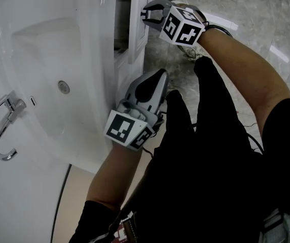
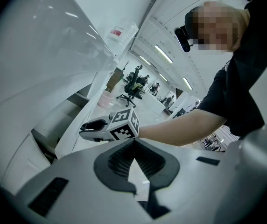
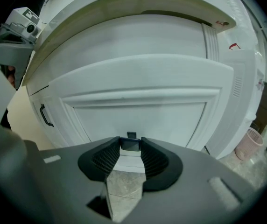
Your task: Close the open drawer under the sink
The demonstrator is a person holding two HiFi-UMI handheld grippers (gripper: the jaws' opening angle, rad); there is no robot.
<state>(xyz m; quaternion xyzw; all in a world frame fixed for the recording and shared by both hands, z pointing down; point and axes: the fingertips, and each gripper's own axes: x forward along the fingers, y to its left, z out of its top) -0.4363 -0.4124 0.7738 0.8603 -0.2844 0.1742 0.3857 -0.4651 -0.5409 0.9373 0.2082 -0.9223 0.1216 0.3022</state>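
The white drawer front [image 1: 137, 32] stands out from the vanity under the sink [image 1: 43, 85], with a dark gap behind it. My right gripper [image 1: 146, 13] is at that front. In the right gripper view its jaws [image 3: 130, 148] are closed on the small dark drawer handle [image 3: 130, 144], low on the panelled front [image 3: 138, 111]. My left gripper [image 1: 159, 76] hangs lower beside the vanity's edge, shut with nothing in it; its jaw tips meet [image 2: 134, 143]. The left gripper view also shows the right gripper [image 2: 90, 128] at the drawer.
A chrome tap [image 1: 5, 125] sits at the sink's left. A cabinet door with a black handle [image 3: 45, 115] lies left of the drawer. A pink bin [image 3: 248, 143] stands on the marble floor [image 1: 236, 14] to the right. The person's legs fill the lower head view.
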